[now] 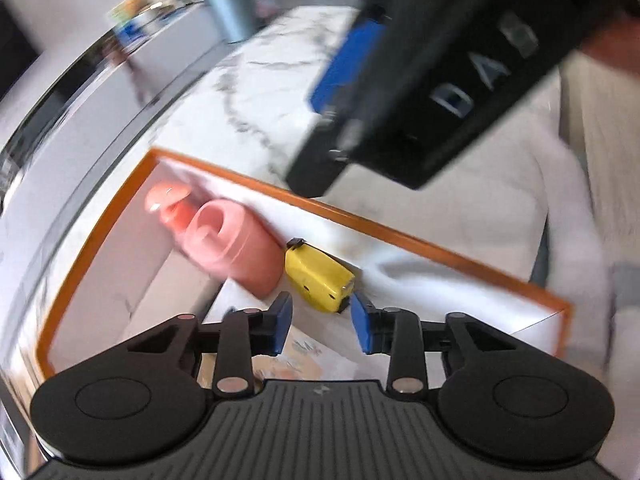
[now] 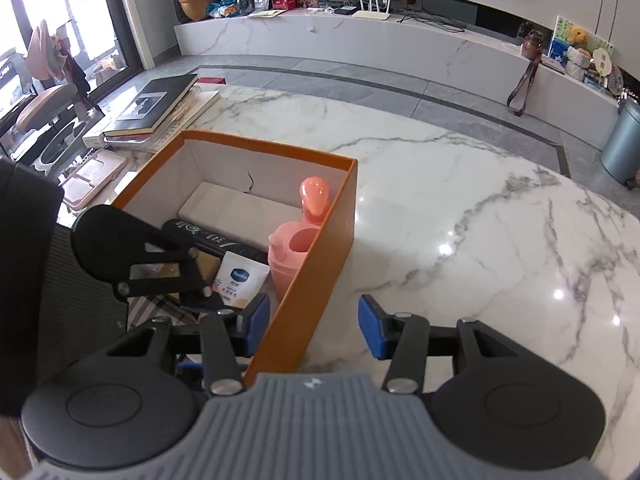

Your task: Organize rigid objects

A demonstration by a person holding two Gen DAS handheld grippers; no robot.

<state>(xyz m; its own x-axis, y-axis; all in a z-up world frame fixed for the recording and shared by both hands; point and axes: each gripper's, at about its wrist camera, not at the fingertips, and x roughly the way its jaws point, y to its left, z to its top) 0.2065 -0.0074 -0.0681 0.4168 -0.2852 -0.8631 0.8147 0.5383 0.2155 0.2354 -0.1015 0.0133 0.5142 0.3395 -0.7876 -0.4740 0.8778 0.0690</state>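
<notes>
Over the orange box [image 1: 100, 240], the left gripper [image 1: 322, 322] has its jaws apart and empty beside a yellow object [image 1: 318, 276]; the right gripper [image 2: 312, 328] gapes, straddling the box wall, untouching.

An open orange box [image 2: 320, 248] with a white interior is seen at the centre left of the right wrist view, standing on a marble surface. A pink bottle [image 2: 296, 248] with its flip cap open is set upright against the box's right wall. A black tube [image 2: 208, 236] is laid beside it, and a white pouch [image 2: 240, 280] with a blue logo is propped at the lower middle. In the blurred left wrist view, a small yellow object [image 1: 320, 278] is shown just beside the bottle, at the frame's centre.
</notes>
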